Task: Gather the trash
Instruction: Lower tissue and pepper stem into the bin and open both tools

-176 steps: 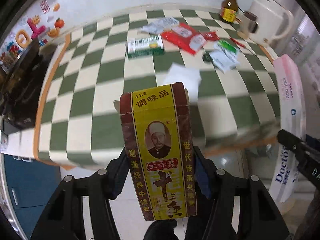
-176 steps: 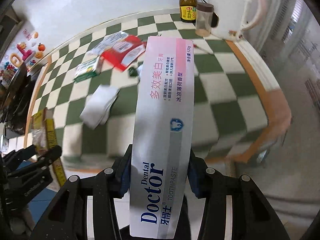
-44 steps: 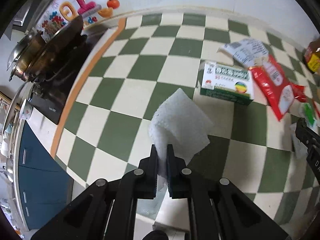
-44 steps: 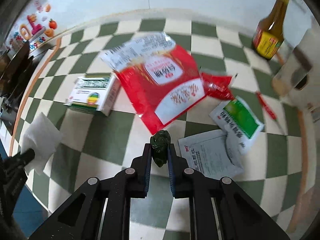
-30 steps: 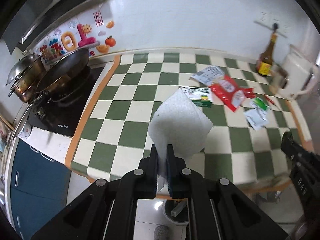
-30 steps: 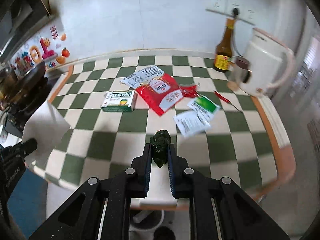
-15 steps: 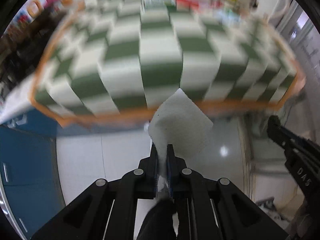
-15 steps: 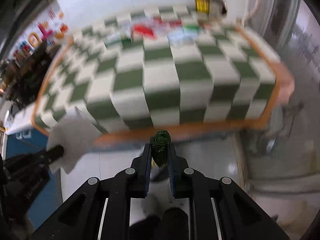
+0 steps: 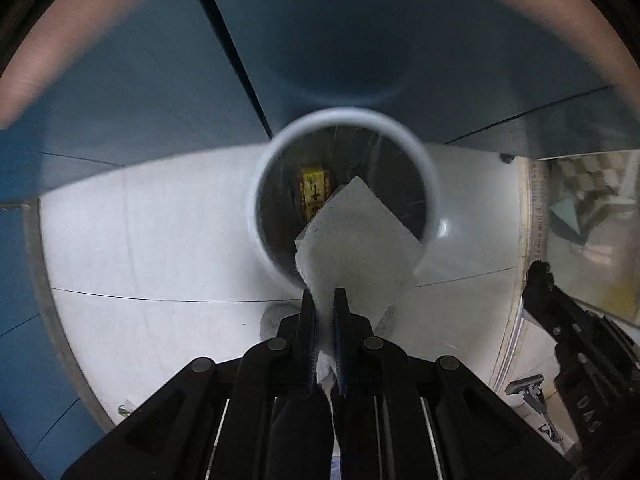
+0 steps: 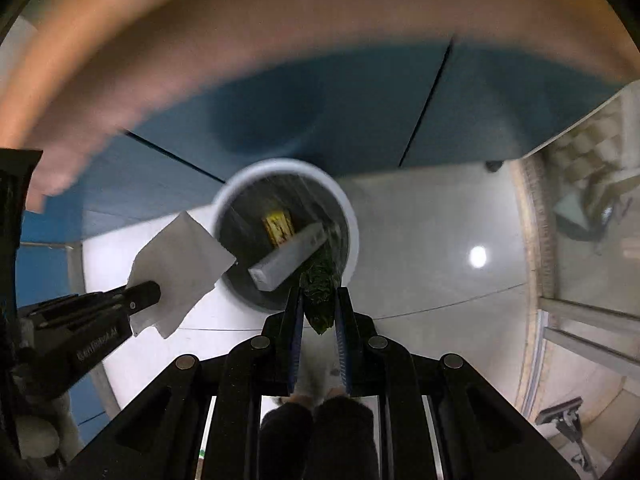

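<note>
A white round trash bin (image 9: 264,248) (image 10: 349,220) stands on the pale floor, seen from above. A yellow seasoning box (image 9: 315,189) (image 10: 277,224) and a long toothpaste box (image 10: 288,261) lie inside it. My left gripper (image 9: 324,300) (image 10: 150,292) points down, shut on a white tissue (image 9: 356,248) (image 10: 180,268) that hangs over the bin's near rim. My right gripper (image 10: 318,300) (image 9: 538,280) is shut on a dark green crumpled scrap (image 10: 320,292), just above the bin's near edge.
Blue cabinet doors (image 9: 120,92) (image 10: 360,108) rise behind the bin, under the blurred orange counter edge (image 10: 280,12). A glass door frame (image 9: 532,240) runs down the right side. A black tool (image 10: 564,416) lies on the floor at the lower right.
Both grippers have dropped from above the checkered counter down to the floor and tipped to face straight down. The bin now fills the middle. Both still hold their pieces.
</note>
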The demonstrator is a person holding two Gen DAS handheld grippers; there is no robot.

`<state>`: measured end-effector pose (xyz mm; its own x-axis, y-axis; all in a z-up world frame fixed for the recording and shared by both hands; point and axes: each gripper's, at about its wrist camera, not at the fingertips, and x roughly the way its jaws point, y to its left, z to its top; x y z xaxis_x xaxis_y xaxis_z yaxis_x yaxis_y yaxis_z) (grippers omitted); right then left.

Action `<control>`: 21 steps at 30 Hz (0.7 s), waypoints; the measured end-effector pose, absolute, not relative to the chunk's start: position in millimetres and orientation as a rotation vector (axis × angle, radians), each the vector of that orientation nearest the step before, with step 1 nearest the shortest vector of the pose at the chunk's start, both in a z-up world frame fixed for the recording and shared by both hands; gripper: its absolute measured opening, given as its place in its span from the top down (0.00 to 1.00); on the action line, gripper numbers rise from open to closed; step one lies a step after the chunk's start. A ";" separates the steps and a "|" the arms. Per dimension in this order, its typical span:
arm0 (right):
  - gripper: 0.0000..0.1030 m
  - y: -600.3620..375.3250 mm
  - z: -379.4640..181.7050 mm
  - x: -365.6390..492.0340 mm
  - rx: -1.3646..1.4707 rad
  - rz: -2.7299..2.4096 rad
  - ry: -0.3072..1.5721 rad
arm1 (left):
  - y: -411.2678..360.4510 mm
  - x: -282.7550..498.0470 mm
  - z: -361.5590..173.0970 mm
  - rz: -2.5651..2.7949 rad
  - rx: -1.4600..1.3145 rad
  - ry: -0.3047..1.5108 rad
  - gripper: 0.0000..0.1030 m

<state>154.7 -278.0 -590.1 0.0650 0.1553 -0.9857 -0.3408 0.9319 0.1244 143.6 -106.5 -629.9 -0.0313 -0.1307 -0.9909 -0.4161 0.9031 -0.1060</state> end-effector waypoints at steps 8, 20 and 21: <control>0.84 -267.9 -712.8 161.3 -0.188 0.400 1.537 | -107.0 148.4 -689.8 0.220 -0.415 1.626 0.92; 0.52 -253.1 -723.9 165.2 -0.122 0.433 1.584 | -83.9 133.1 -657.9 0.285 -0.352 1.560 0.13; 0.40 -251.8 -719.3 165.3 -0.128 0.428 1.581 | -82.4 131.5 -655.1 0.301 -0.333 1.563 0.10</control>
<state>165.3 -251.8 -719.3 -0.0657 0.1791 -0.9816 -0.3402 0.9208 0.1907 131.5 -82.4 -655.1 -0.0109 -0.0229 -0.9997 -0.3922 0.9197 -0.0168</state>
